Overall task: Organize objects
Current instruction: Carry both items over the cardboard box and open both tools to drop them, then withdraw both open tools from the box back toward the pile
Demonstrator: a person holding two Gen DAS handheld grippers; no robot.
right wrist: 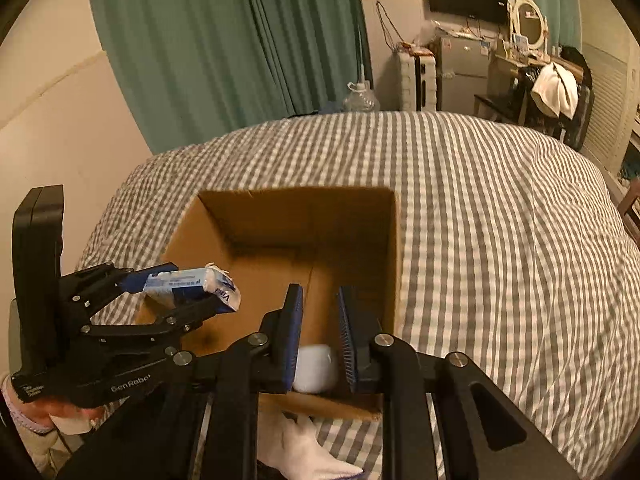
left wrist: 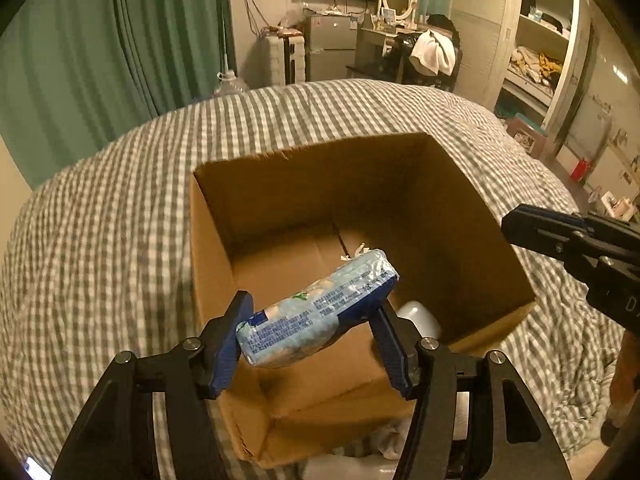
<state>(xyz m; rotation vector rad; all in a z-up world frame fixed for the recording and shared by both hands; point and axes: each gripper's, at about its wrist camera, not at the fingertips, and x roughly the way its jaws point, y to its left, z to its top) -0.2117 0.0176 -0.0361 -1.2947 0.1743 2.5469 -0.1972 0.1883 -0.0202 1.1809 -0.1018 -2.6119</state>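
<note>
An open cardboard box (left wrist: pixel 420 184) stands on the checked bedspread; it also shows in the right wrist view (right wrist: pixel 394 248). My left gripper (left wrist: pixel 308 324) is shut on a light blue tissue pack (left wrist: pixel 320 312) and holds it above the box's near edge; the pack shows in the right wrist view (right wrist: pixel 192 284) too. A white object (left wrist: pixel 418 318) lies in the box's near right corner, also visible in the right wrist view (right wrist: pixel 316 368). My right gripper (right wrist: pixel 320 320) is open and empty above that corner, with the white object seen between its fingers.
The grey-and-white checked bedspread (right wrist: pixel 500 240) surrounds the box. A white cloth (right wrist: pixel 304 452) lies in front of the box. Green curtains (left wrist: pixel 100 60), a fridge, a dresser and shelves stand beyond the bed.
</note>
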